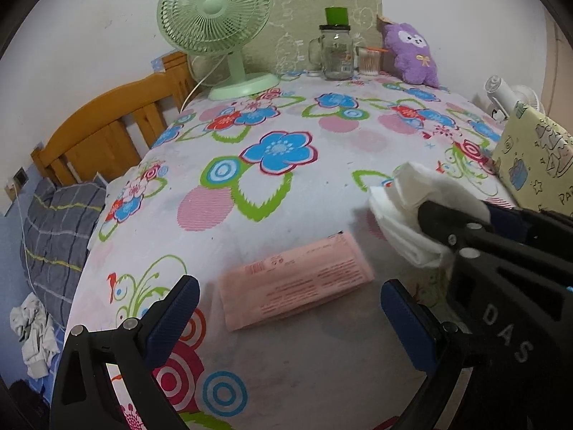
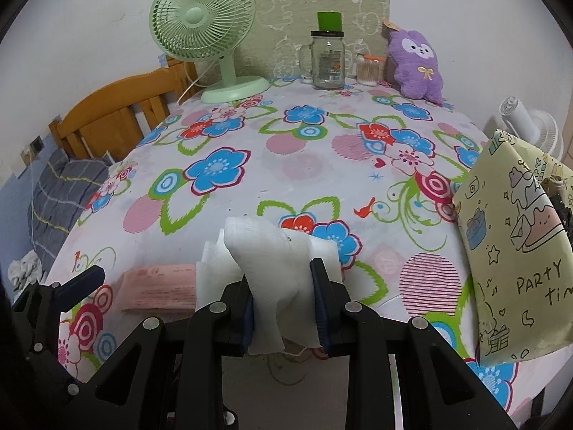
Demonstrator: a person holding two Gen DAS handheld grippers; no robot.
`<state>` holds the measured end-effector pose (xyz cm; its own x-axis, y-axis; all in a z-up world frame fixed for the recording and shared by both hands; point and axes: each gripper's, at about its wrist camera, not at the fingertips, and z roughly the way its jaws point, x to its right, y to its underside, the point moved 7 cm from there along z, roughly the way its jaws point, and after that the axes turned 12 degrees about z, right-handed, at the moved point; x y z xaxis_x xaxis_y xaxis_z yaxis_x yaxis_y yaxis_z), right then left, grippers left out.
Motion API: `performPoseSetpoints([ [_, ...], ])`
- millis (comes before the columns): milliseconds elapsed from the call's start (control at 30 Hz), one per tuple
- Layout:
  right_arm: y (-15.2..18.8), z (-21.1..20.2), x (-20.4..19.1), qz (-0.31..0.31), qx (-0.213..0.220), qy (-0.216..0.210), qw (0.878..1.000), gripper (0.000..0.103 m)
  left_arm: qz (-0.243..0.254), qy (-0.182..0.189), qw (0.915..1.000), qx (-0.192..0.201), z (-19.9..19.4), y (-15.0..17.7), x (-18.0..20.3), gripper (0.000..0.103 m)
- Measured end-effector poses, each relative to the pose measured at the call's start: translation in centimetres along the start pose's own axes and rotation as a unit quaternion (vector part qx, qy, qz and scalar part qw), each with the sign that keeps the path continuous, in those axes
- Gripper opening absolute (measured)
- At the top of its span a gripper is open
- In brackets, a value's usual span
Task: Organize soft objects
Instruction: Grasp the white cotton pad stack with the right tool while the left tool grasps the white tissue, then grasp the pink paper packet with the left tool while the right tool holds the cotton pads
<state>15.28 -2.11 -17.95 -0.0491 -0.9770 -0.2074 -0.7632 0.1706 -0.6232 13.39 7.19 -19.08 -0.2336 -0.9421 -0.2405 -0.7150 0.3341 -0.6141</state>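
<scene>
On the table [image 2: 286, 179]: one green fan [image 2: 200, 28], one glass jar [image 2: 327, 61] with one green cup [image 2: 328, 21] on its lid, one tub of cotton swabs [image 2: 370, 70], one purple plush toy [image 2: 419, 64]. One pink packet [image 1: 297, 279], one wad of white foam sheets [image 2: 265, 251], one yellow "PARTY" bag [image 2: 512, 251]. Two tools: left tool [image 1: 290, 319], right tool [image 2: 284, 304]; one white fan [image 2: 523, 122] beyond the far edge.
</scene>
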Motion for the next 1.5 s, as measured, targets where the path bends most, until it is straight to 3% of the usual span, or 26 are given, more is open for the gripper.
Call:
performPoseSetpoints([
  [133, 0.1, 0.1, -0.1, -0.001, -0.002, 0.001, 1.000, 0.030, 0.000, -0.006, 1.0000, -0.008, 0.7, 0.4, -0.3, 0.101],
  [367, -0.2, 0.7, -0.2, -0.001, -0.005, 0.003, 1.000, 0.030, -0.014, 0.016, 0.9998, -0.002, 1.3, -0.2, -0.6, 0.094],
  [500, -0.5, 1.1, -0.1, -0.001, -0.006, 0.006, 1.000, 0.030, -0.033, 0.049, 0.9982, -0.004, 1.7, -0.7, -0.4, 0.079],
  [733, -0.9, 1.4, 0.0, 0.001, -0.007, 0.008, 1.000, 0.030, -0.021, 0.059, 0.9980, 0.005, 1.5, -1.3, 0.5, 0.053],
  [833, -1.0, 1.5, 0.0, 0.003, -0.007, 0.007, 1.000, 0.030, -0.020, 0.059, 0.9980, 0.009, 1.3, -1.2, 0.7, 0.048],
  [1500, -1.3, 0.1, 1.5, 0.008, 0.001, 0.009, 1.000, 0.030, -0.035, 0.060, 0.9970, 0.032, -0.7, -2.8, 2.0, 0.044],
])
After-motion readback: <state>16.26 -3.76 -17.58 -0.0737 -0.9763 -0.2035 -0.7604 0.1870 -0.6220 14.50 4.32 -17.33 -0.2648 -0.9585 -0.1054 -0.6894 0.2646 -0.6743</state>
